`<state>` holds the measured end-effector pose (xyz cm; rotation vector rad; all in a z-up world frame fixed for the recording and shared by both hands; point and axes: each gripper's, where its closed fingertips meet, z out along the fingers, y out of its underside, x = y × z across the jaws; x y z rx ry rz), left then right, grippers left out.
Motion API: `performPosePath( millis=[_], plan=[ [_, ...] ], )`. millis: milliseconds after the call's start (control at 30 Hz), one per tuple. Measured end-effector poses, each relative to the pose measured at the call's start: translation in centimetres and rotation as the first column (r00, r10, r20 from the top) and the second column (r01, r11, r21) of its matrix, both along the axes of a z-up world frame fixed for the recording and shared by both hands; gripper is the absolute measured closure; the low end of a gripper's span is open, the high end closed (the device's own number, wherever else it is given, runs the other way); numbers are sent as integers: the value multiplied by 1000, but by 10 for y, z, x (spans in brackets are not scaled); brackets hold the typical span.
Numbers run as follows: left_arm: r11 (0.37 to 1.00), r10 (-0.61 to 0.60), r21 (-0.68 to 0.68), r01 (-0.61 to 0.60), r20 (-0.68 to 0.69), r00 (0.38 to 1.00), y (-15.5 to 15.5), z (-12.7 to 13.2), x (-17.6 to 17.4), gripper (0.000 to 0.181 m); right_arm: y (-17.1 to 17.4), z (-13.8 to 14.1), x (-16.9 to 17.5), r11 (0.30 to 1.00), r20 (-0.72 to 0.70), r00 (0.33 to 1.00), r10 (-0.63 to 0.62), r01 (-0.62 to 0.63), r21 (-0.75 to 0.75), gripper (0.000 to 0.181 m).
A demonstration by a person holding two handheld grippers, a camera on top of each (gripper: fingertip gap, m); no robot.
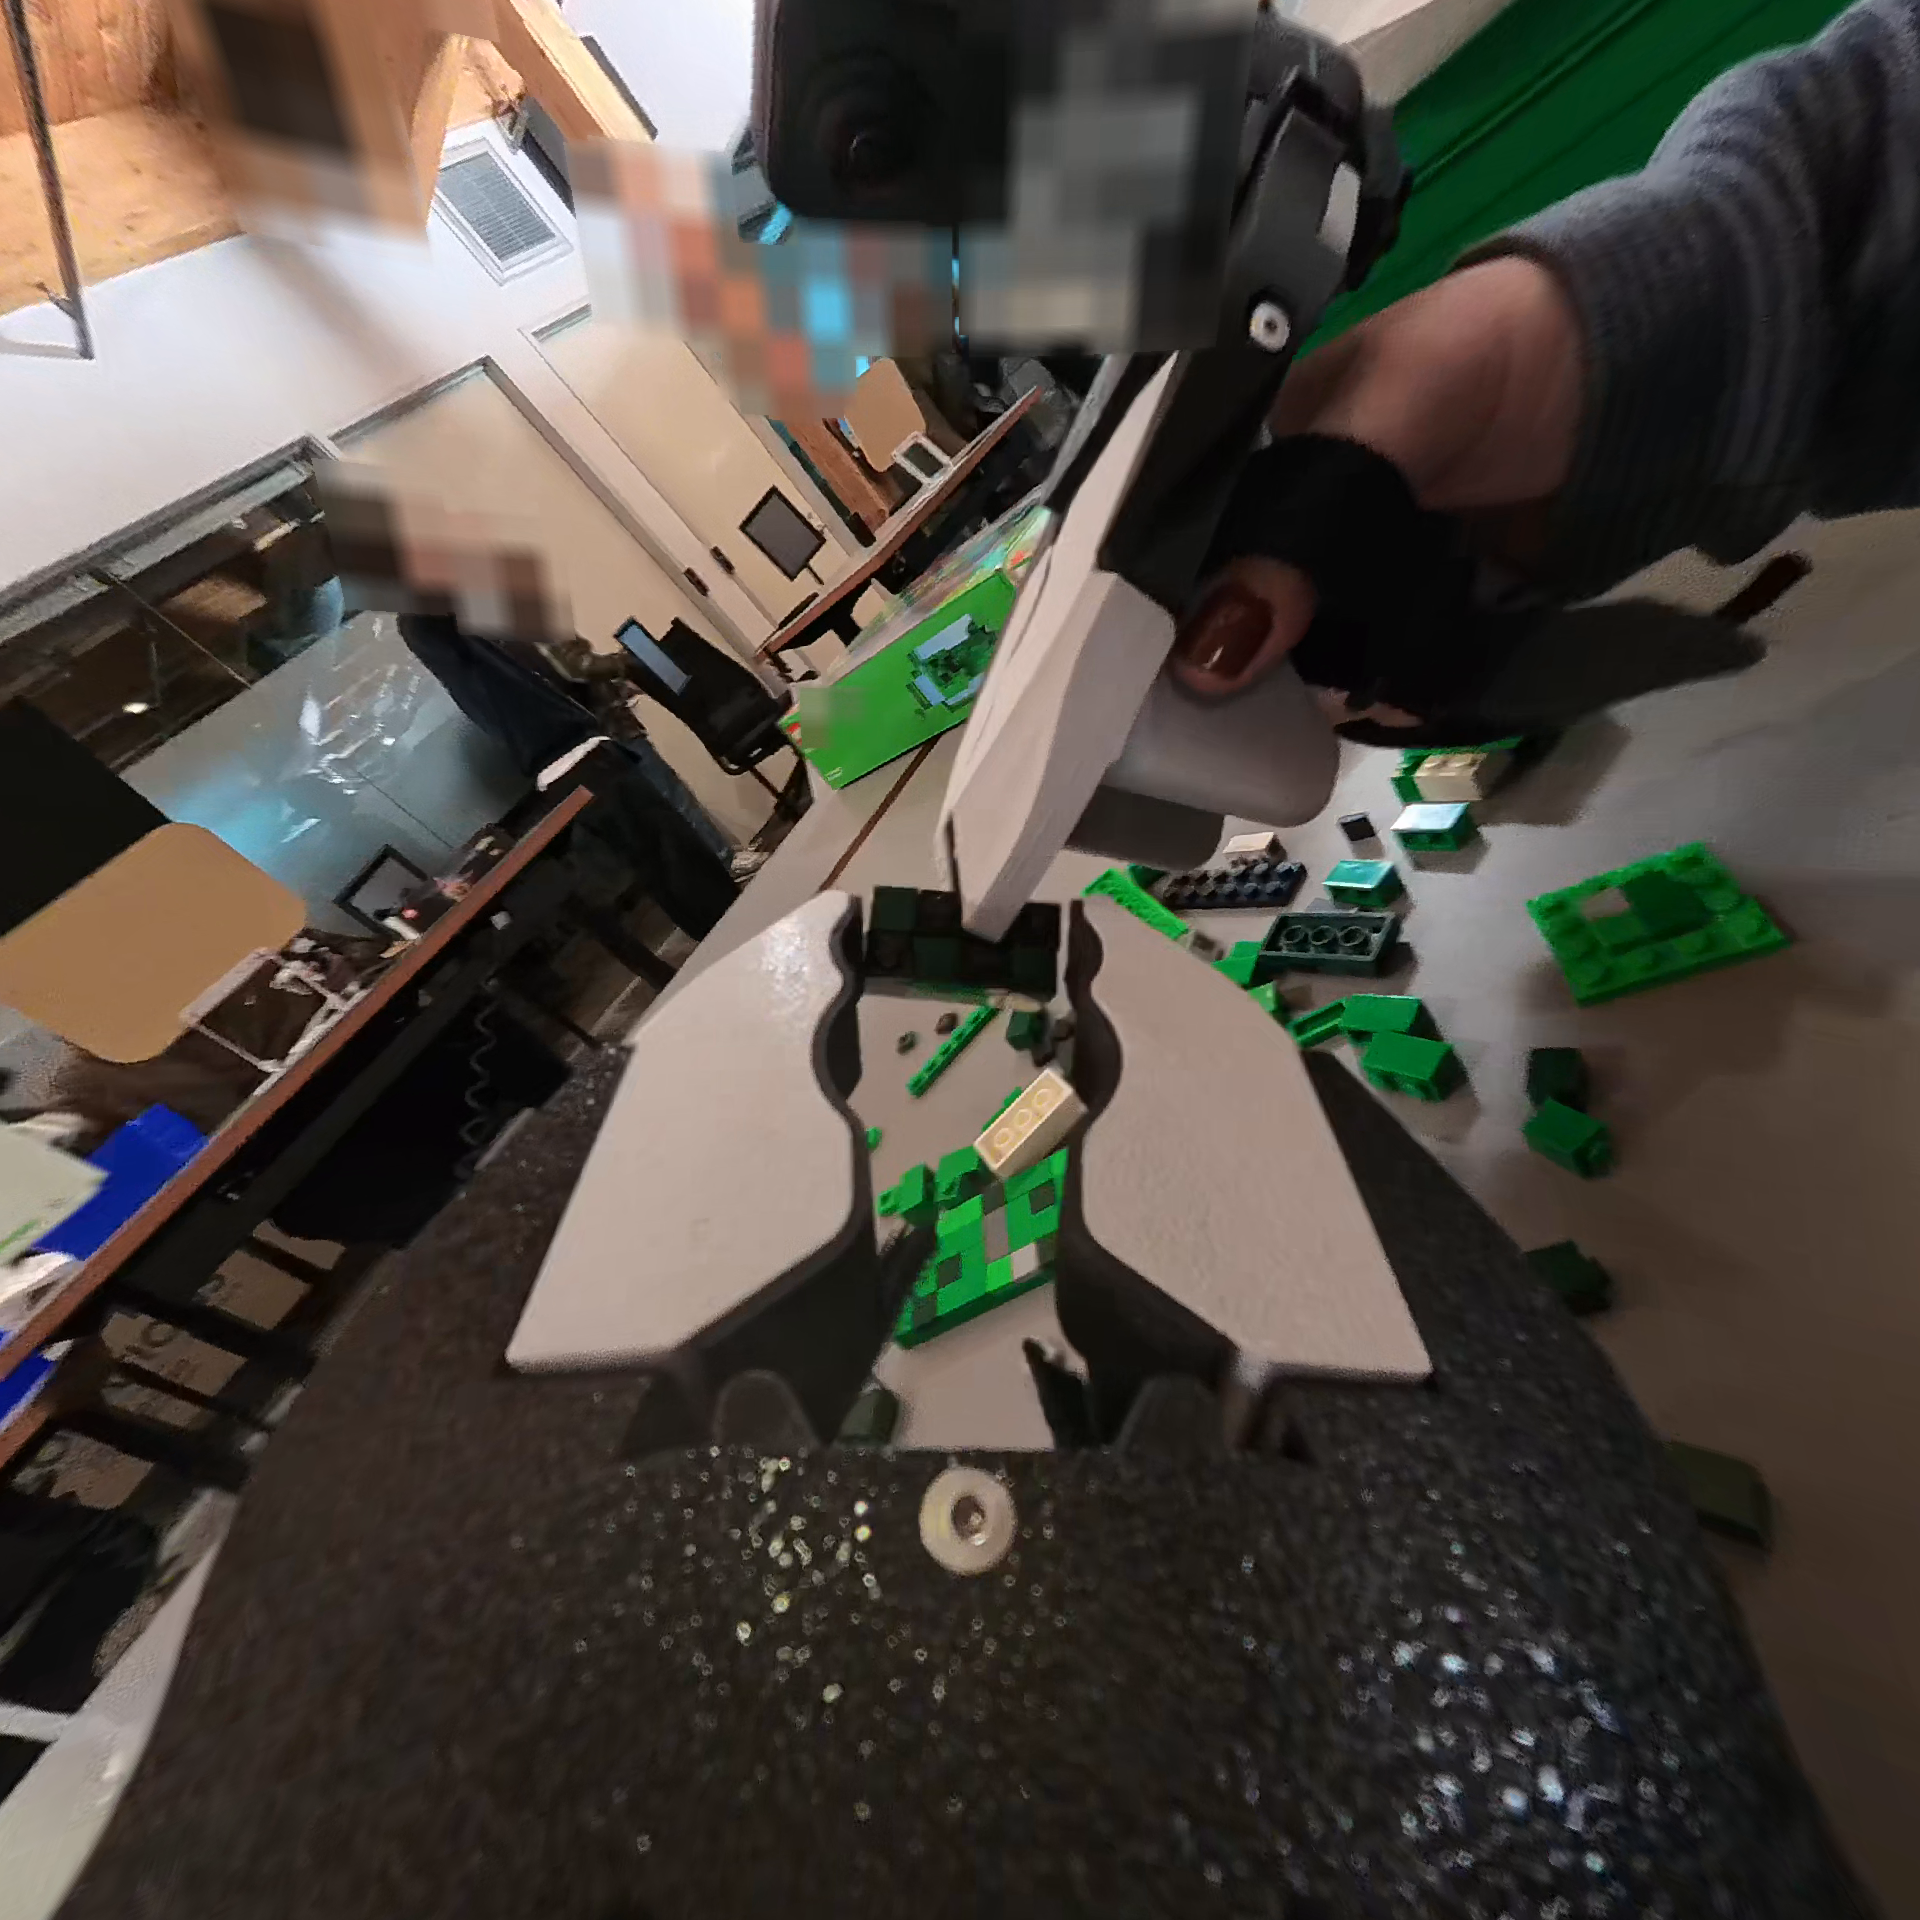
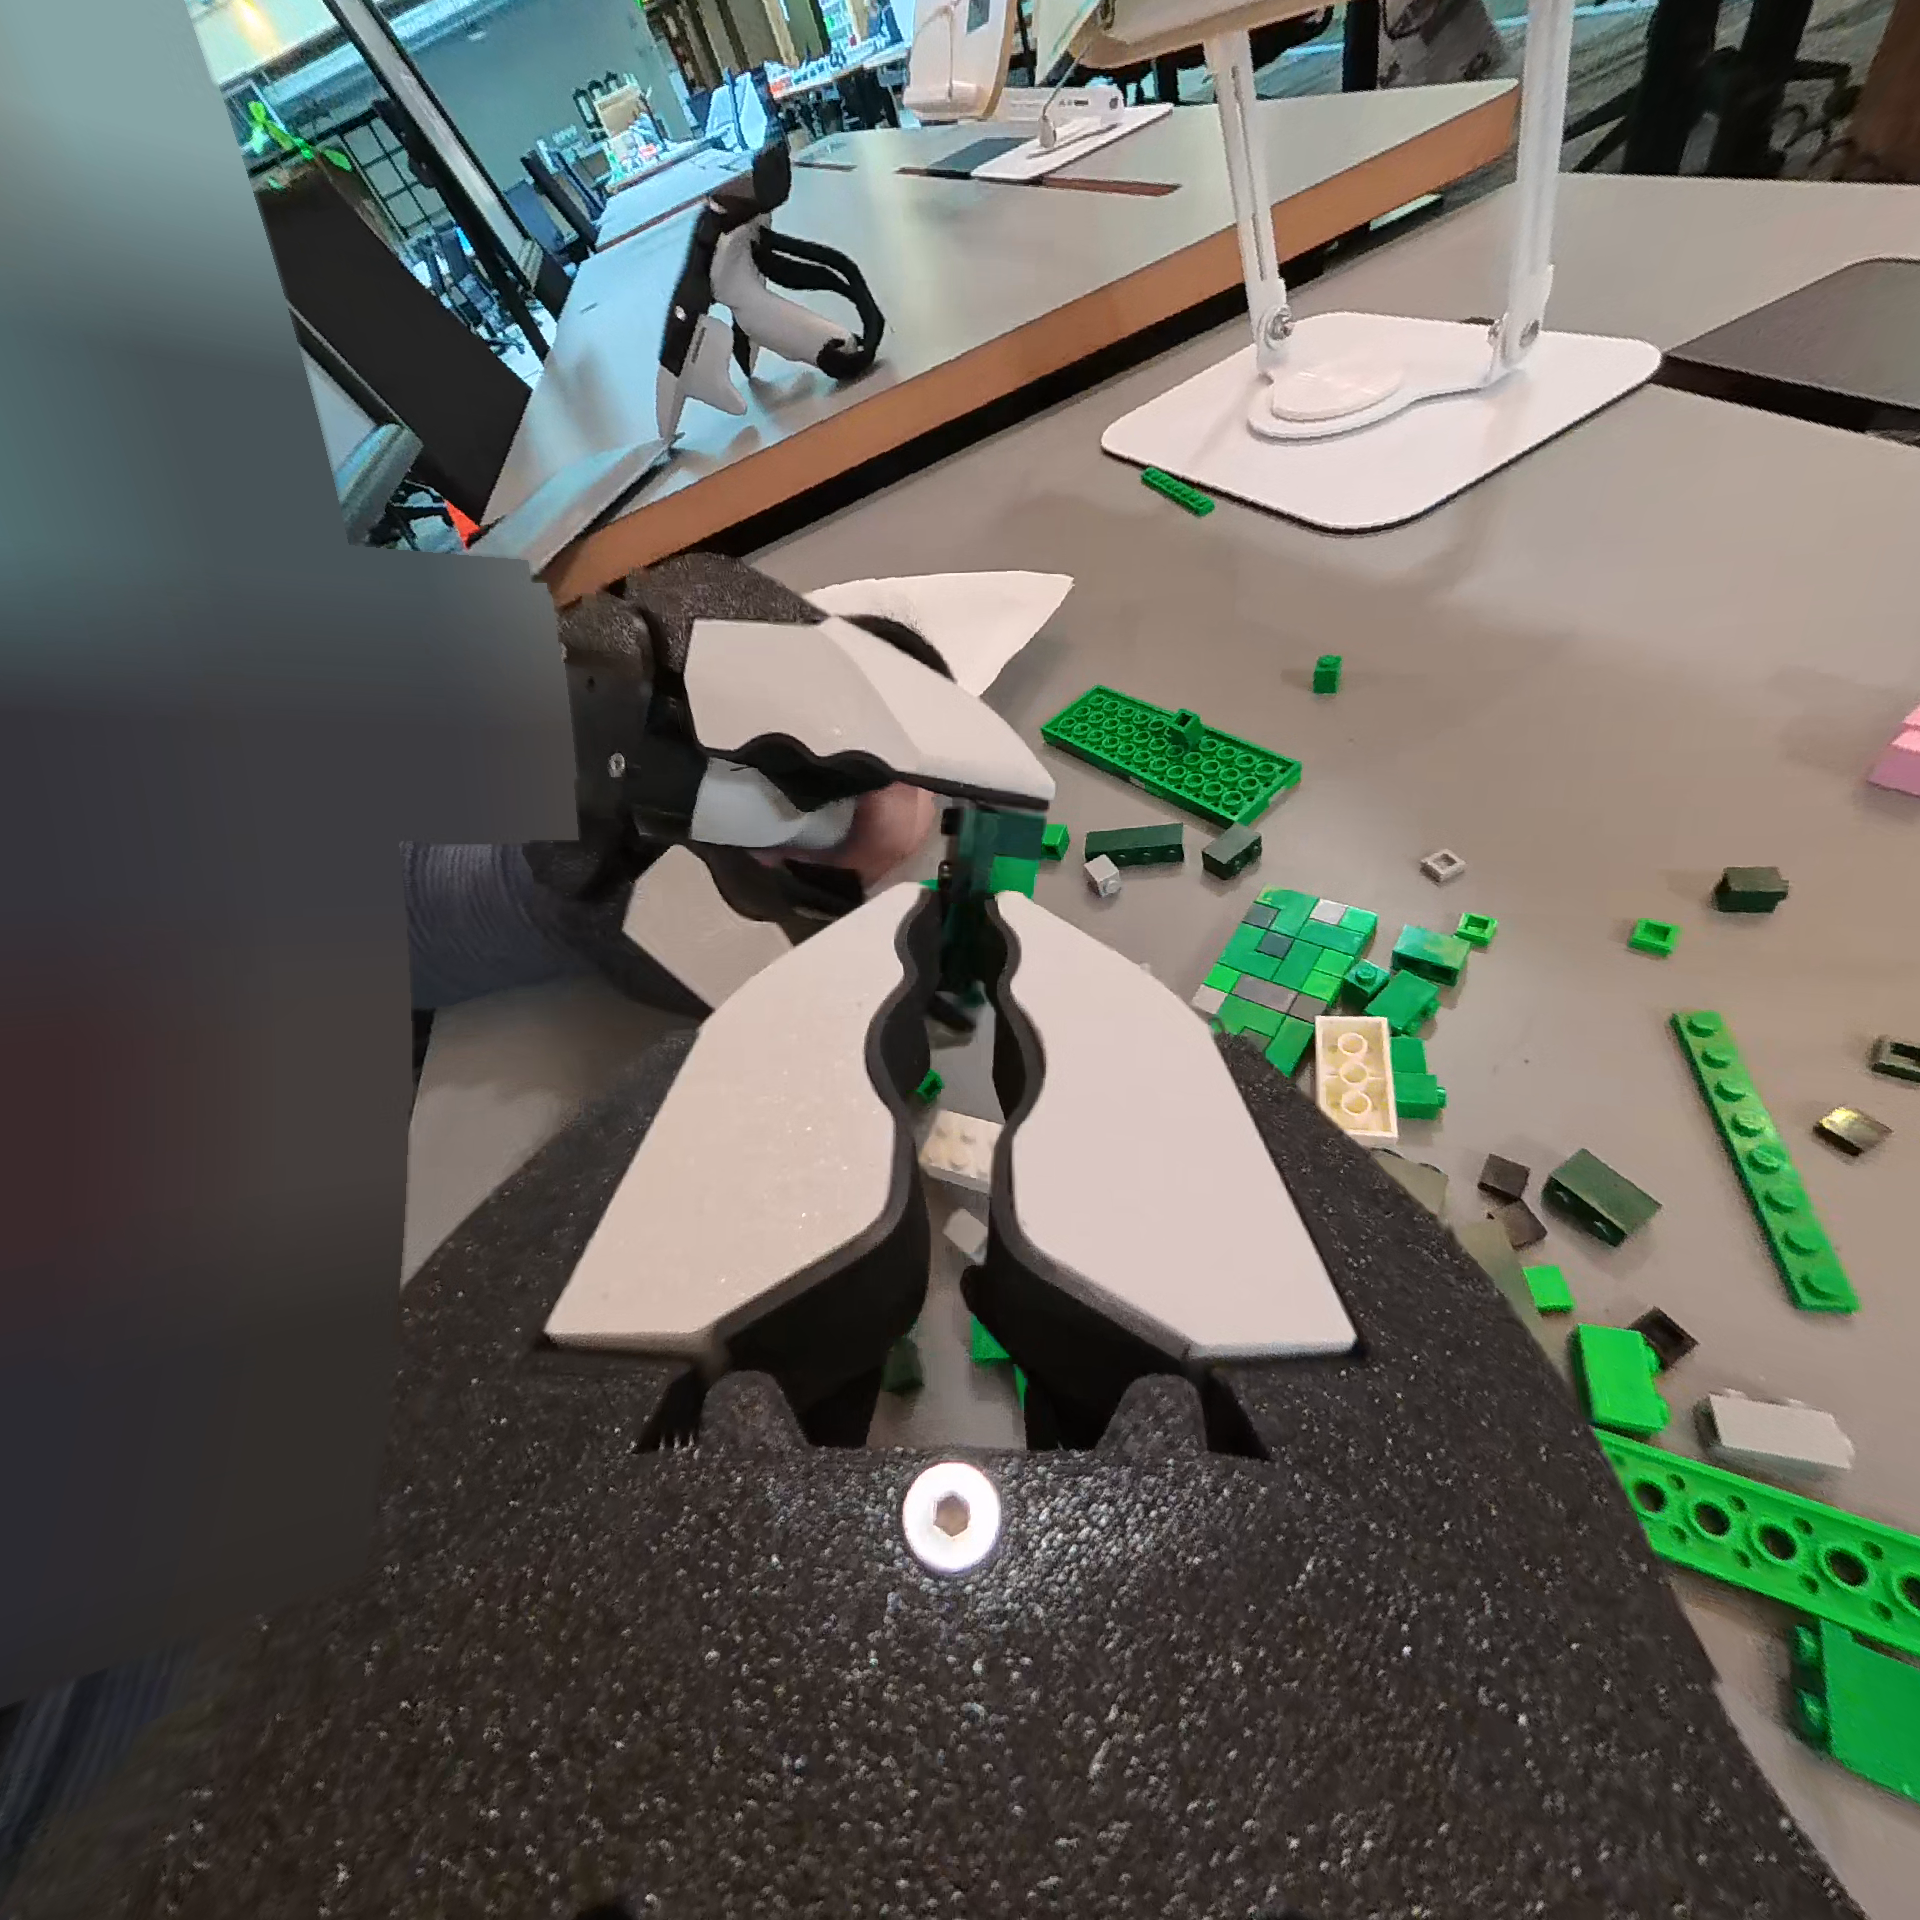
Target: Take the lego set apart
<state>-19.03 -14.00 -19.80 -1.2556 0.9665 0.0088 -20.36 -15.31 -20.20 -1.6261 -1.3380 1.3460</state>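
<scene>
A small dark-green lego cluster (image 1: 961, 935) is pinched above the tabletop (image 2: 1455, 644) by both the left gripper (image 1: 961, 940) and right gripper (image 2: 961, 914). Light, stiff, tightly pressed; opposite ends should be gripped.

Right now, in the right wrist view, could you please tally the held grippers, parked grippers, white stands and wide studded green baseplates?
Held grippers: 2, the left gripper and the right gripper, both shut on the dark green lego piece
Parked gripper: 1
White stand: 1
Studded green baseplate: 1
Total: 5
</scene>
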Motion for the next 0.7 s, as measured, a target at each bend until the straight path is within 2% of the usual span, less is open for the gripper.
performPosePath(
  millis=[100,267,400,500,600,700],
  plan=[
    [999,-4,-52,5,20,1000,1,0,-1,133,1,0,0,1000,-2,1000,-5,5,26,175],
    [994,-30,-100,33,37,999,1,-4,-1,130,4,3,1,1000,-27,1000,-6,7,29,175],
    [990,-57,-125,69,98,994,-1,4,-7,132,10,11,6,983,-70,997,-24,36,181,175],
    [992,-60,-108,67,69,996,-2,7,-13,132,4,14,9,933,-64,998,18,6,359,175],
    [991,-95,-97,93,-16,995,-7,1,-9,132,-1,1,13,852,39,998,51,-64,519,175],
    [983,-174,-79,165,-116,978,-19,-7,3,135,-17,-15,18,804,140,978,152,-205,559,175]
  ],
)
